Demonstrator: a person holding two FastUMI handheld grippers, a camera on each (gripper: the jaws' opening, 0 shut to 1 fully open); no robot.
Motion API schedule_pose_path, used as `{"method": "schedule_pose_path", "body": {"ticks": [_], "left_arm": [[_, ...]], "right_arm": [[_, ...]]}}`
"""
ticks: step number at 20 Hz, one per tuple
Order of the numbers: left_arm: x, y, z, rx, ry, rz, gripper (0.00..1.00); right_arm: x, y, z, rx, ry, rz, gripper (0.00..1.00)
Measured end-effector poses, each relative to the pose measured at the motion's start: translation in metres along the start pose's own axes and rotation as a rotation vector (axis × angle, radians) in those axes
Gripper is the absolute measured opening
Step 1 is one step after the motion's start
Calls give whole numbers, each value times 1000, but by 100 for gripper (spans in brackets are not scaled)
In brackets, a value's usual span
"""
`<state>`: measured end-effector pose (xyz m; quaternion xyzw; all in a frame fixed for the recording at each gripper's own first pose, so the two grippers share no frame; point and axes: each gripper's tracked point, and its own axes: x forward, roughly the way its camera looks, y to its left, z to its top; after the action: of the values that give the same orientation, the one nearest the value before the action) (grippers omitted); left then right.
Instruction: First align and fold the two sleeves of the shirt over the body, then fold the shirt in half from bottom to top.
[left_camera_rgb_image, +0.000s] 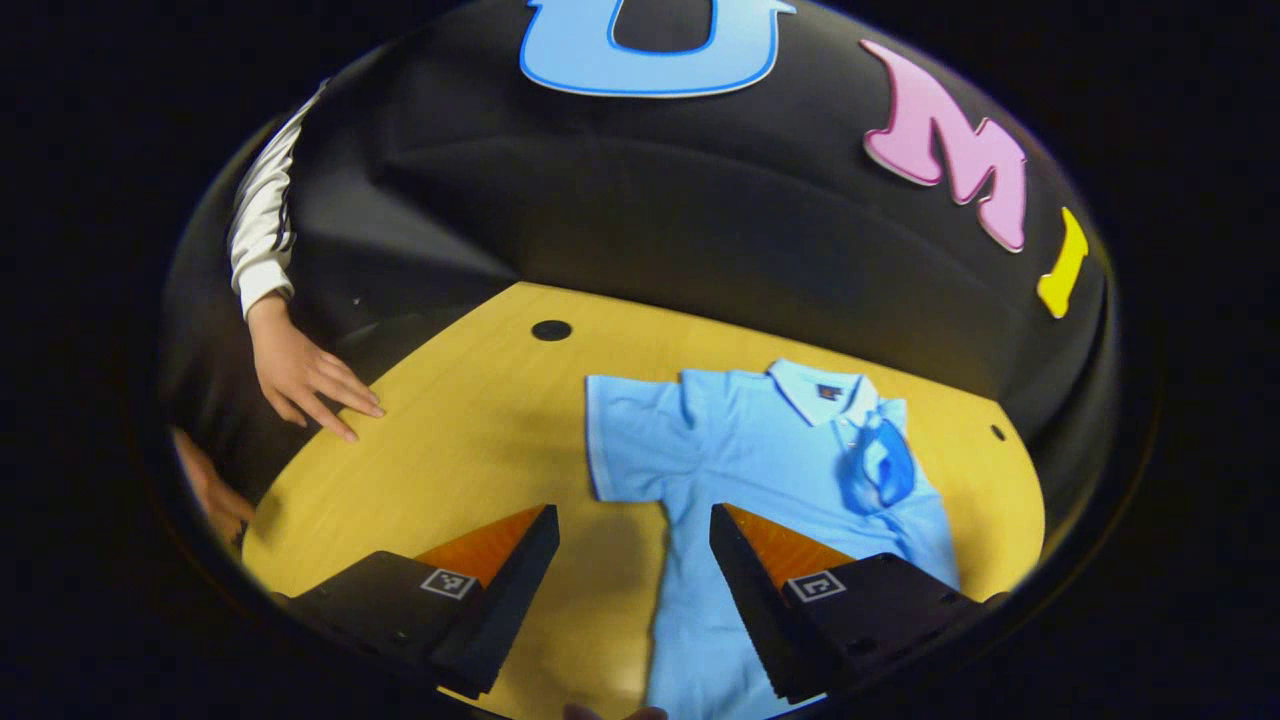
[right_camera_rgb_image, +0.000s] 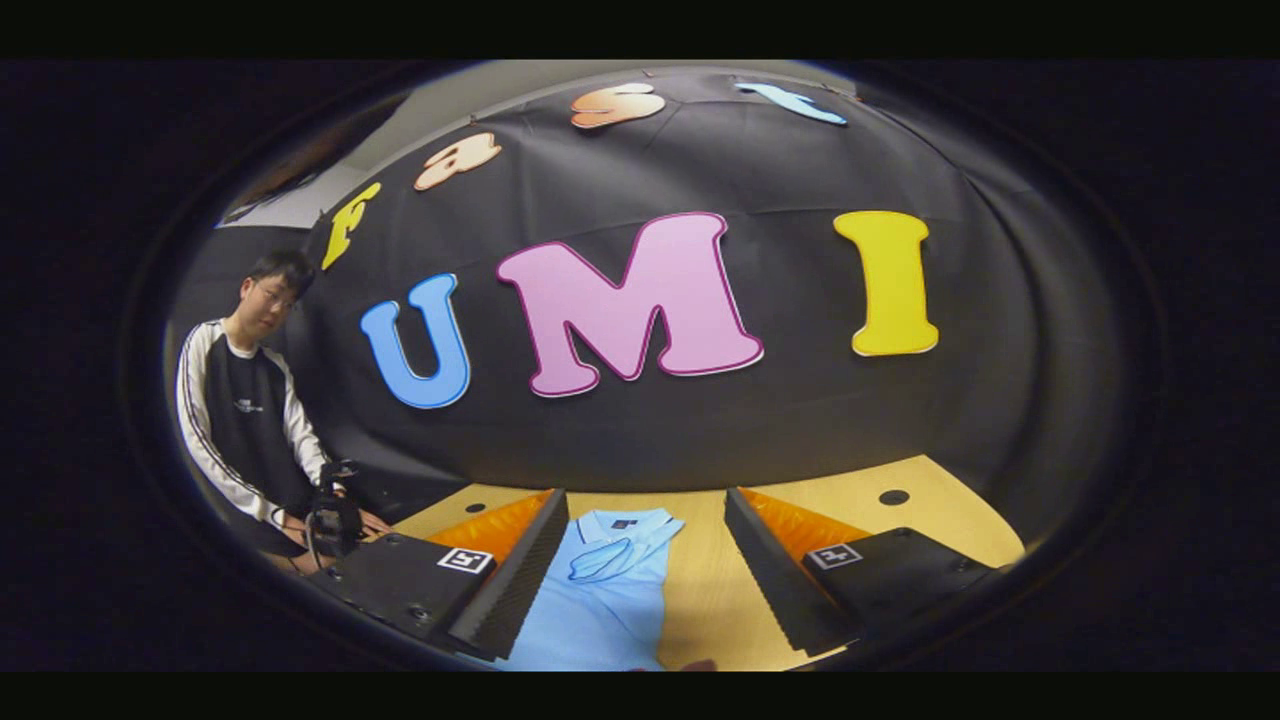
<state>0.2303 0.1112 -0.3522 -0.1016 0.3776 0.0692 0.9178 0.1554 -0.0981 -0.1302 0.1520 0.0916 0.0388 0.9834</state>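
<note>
Light-blue polo shirt (left_camera_rgb_image: 760, 470) spread flat, front up, on the yellow wooden worktop (left_camera_rgb_image: 480, 440), collar (left_camera_rgb_image: 822, 392) toward the booth wall, hem toward the operator: presumably laid so for a bottom-to-top fold. Right-hand sleeve already lying folded across the chest (left_camera_rgb_image: 880, 470); opposite short sleeve (left_camera_rgb_image: 630, 430) outspread on the wood, hence judged the next part to fold.

Left claw (left_camera_rgb_image: 635, 545) released, jaws wide apart, hovering above the shirt's body just below the outspread sleeve; nothing between the fingers. Likely poised for a pinch at the sleeve's edge.

Right claw (right_camera_rgb_image: 645, 560) likewise released, jaws apart, raised above the shirt, collar and folded sleeve framed between the fingers.

Bystander's hand (left_camera_rgb_image: 300, 375) resting at the worktop's far-left edge, well apart from the shirt; white sleeve with dark stripes.

Small dark tag inside the collar (left_camera_rgb_image: 828, 391): too small to read. Square black-and-white markers on each claw's fingers (left_camera_rgb_image: 448, 583): patterns, not legible writing. Round dark hole (left_camera_rgb_image: 551, 330) in the worktop near the wall.
</note>
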Motion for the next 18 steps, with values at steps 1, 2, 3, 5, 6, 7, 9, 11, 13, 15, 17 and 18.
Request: {"method": "schedule_pose_path", "body": {"ticks": [1, 2, 3, 5, 6, 7, 9, 11, 13, 15, 17, 18], "left_arm": [[7, 0, -3, 33, 40, 9, 97], [17, 2, -2, 75, 60, 24, 97], [26, 1, -3, 114, 80, 37, 97], [42, 0, -1, 165, 104, 56, 97], [48, -2, -4, 166, 132, 53, 96], [56, -3, -3, 163, 141, 52, 96], [65, -1, -6, 161, 173, 50, 97], [71, 0, -5, 155, 183, 46, 98], [75, 0, -3, 124, 182, 41, 99], [74, 1, -2, 98, 194, 34, 98], [71, -2, -4, 64, 202, 9, 98], [71, -3, -6, 46, 216, -3, 98]], "right_arm": [[0, -1, -3, -2, 5, 3, 98], [0, -4, -6, -1, 15, 6, 98], [0, -7, -10, -1, 24, 6, 98], [3, -14, -12, 0, 33, 4, 98], [4, -18, -12, 1, 35, 1, 98], [5, -23, -14, 0, 37, -2, 98], [4, -28, -16, 3, 47, -5, 98], [5, -33, -17, 0, 50, -7, 98], [5, -35, -18, 1, 55, -10, 98], [6, -37, -18, 9, 55, -13, 98], [6, -37, -19, 15, 59, -13, 98], [6, -36, -20, 16, 61, -13, 97]]}}
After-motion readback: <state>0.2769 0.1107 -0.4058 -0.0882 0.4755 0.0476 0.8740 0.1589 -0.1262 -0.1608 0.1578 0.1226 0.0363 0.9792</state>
